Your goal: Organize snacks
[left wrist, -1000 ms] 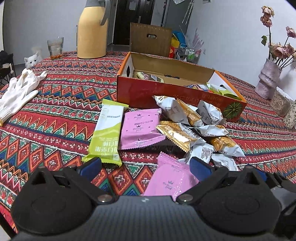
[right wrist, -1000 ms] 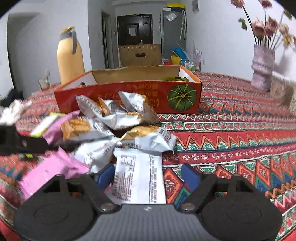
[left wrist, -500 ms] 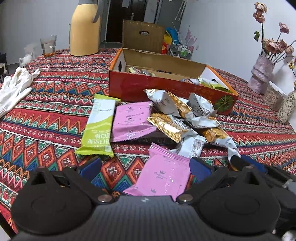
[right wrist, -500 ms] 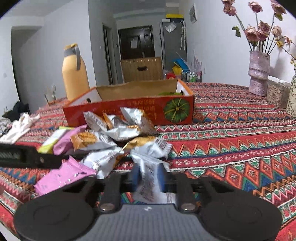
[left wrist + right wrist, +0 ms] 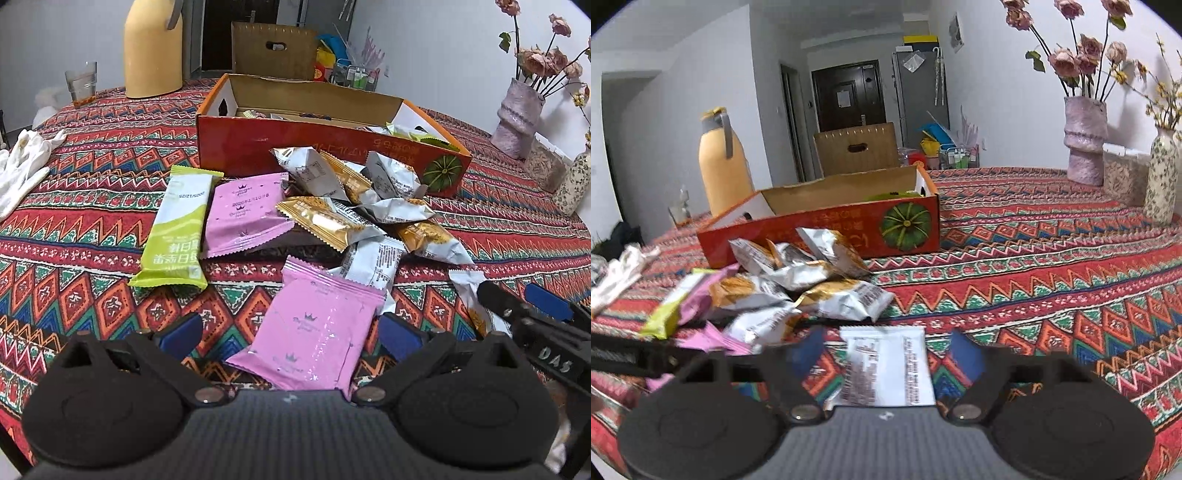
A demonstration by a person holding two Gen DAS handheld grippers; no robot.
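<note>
A pile of silver-and-gold snack packets (image 5: 354, 206) lies in front of a red cardboard box (image 5: 258, 147) on the patterned cloth. A green packet (image 5: 177, 225) and a pink packet (image 5: 243, 214) lie left of the pile. My left gripper (image 5: 288, 332) is open, with a second pink packet (image 5: 314, 332) lying between its fingers. My right gripper (image 5: 886, 354) is open around a white packet (image 5: 886, 365) that lies between its fingers. The box (image 5: 827, 225) and the pile (image 5: 812, 273) also show in the right wrist view. The right gripper's fingers (image 5: 543, 306) show at the left view's right edge.
A yellow thermos (image 5: 153, 48) and a glass (image 5: 81, 83) stand behind the box. White gloves (image 5: 26, 162) lie at the left. A pink vase (image 5: 1084, 140) with flowers and a floral vase (image 5: 1161, 177) stand at the right. A brown cardboard box (image 5: 273, 50) sits beyond the table.
My right gripper shut on the white packet, lifted back, and now stands open again with the packet between its fingers. My left gripper drew back, showing more of the near pink packet.
</note>
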